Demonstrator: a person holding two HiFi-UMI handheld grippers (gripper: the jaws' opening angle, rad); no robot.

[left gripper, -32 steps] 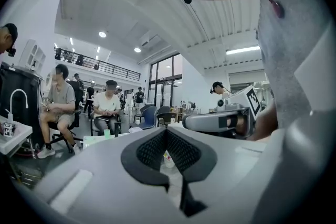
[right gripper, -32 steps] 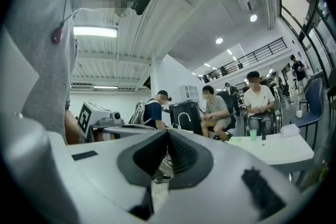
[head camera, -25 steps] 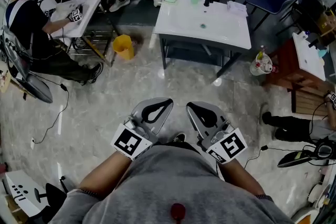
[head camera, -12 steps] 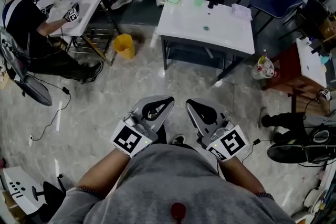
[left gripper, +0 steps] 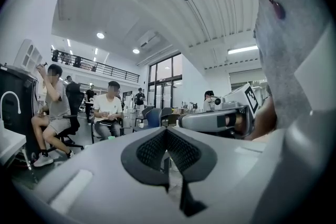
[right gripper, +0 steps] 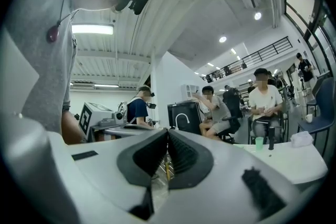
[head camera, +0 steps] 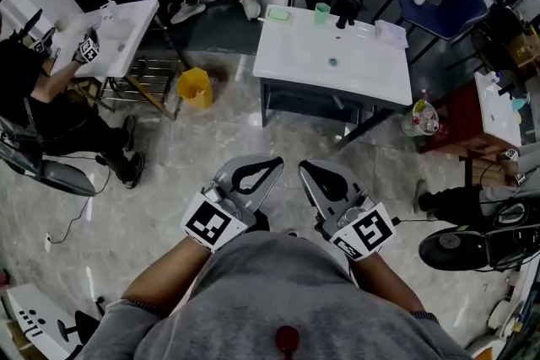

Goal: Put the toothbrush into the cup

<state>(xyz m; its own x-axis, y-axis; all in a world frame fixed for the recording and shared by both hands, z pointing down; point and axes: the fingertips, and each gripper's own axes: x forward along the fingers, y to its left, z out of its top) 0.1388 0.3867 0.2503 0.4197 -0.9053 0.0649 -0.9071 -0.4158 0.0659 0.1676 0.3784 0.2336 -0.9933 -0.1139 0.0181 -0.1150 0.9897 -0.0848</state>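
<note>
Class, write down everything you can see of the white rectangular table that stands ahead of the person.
The white rectangular table has a smooth, glossy-looking top on a dark frame with dark legs, and stands level on the pale marbled floor. Along its far edge rest a pale green dish, a green plastic cup, a dark upright item and a white packet; a small teal spot lies near its middle.

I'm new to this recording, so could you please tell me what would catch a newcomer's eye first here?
The left gripper and right gripper, both shut and empty, sit side by side low in the head view. Ahead stands the white table with the green cup at its far edge, a yellow bin standing to its left.
</note>
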